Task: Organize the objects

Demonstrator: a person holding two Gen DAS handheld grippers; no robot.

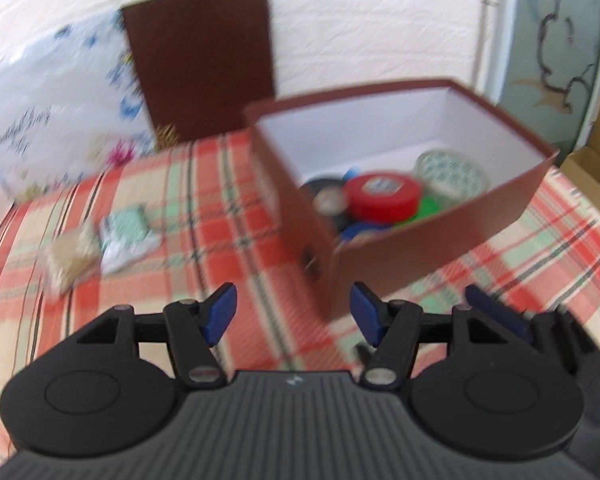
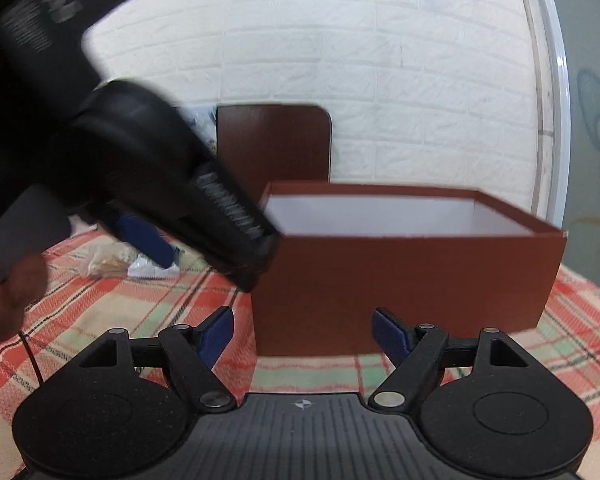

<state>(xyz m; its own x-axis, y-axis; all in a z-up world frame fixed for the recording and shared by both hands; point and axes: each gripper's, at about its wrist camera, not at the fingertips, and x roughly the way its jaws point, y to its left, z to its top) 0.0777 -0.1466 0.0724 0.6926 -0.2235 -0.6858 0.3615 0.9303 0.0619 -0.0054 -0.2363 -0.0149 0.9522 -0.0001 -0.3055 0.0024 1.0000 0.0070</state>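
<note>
An open brown box (image 1: pixel 420 248) with a white inside stands on the plaid cloth. It holds a red tape roll (image 1: pixel 382 196), a clear patterned roll (image 1: pixel 452 168) and other blurred rolls. My left gripper (image 1: pixel 294 314) is open and empty, just before the box's near corner. A beige packet (image 1: pixel 70 258) and a teal-and-white packet (image 1: pixel 128 236) lie on the cloth to its left. In the right wrist view my right gripper (image 2: pixel 304 332) is open and empty in front of the box (image 2: pixel 400 280). The left gripper (image 2: pixel 204 208) hangs at the box's left corner.
The brown lid (image 1: pixel 200 60) leans upright against the white brick wall behind the box. A printed plastic bag (image 1: pixel 40 120) lies at the back left. A cardboard carton (image 1: pixel 592 172) sits off the table's right edge. A hand (image 2: pixel 4 300) shows at the left.
</note>
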